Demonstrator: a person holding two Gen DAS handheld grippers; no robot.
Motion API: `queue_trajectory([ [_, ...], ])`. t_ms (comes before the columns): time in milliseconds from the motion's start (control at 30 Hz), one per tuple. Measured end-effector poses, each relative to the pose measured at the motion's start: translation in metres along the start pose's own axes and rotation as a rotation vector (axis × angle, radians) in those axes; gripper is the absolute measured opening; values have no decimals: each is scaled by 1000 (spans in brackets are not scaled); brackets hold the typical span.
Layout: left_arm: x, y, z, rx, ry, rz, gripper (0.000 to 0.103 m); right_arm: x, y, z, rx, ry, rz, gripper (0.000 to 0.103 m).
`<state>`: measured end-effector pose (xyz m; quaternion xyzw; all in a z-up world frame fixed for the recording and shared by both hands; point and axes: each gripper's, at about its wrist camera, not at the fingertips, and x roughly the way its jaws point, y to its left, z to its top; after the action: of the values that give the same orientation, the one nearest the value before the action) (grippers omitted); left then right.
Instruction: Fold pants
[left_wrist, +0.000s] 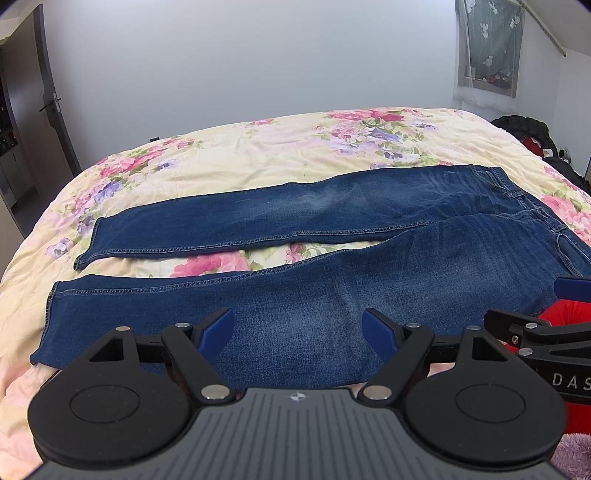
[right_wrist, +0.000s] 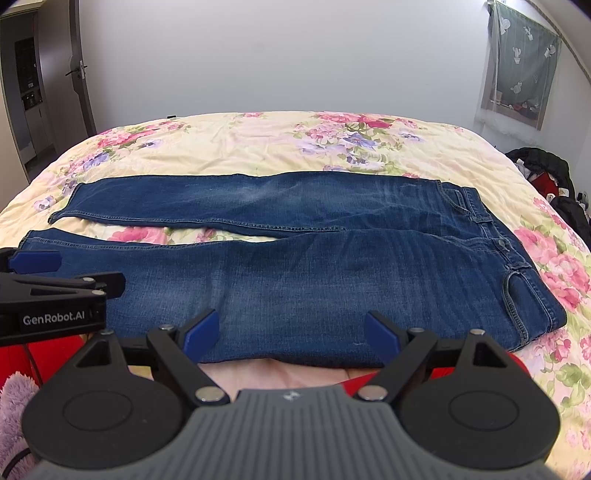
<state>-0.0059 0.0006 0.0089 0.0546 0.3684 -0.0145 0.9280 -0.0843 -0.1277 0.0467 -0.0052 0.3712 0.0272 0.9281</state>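
Blue jeans (left_wrist: 295, 295) (right_wrist: 314, 273) lie flat across the bed, waist to the right and the two legs spread to the left with a gap between them. My left gripper (left_wrist: 297, 326) hovers open over the near leg, nothing between its blue fingertips. The right gripper (right_wrist: 291, 330) is open too, above the near edge of the thigh. From the left wrist view the right gripper (left_wrist: 546, 306) shows at the right edge. The right wrist view catches the left gripper (right_wrist: 48, 273) at its left edge.
The jeans rest on a floral bedspread (left_wrist: 258, 155) (right_wrist: 240, 144). A white wall stands behind the bed. A door (right_wrist: 79, 74) is at far left, a curtained window (right_wrist: 521, 62) at far right, dark clothes (right_wrist: 543, 170) beside the bed on the right. Red fabric (left_wrist: 569, 314) sits near me.
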Motion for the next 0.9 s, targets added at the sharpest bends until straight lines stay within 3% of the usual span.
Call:
queue_trajectory([
  [900,-1,4,-1,3,-1,0,93,0,-1,-3,8,3,5,82],
])
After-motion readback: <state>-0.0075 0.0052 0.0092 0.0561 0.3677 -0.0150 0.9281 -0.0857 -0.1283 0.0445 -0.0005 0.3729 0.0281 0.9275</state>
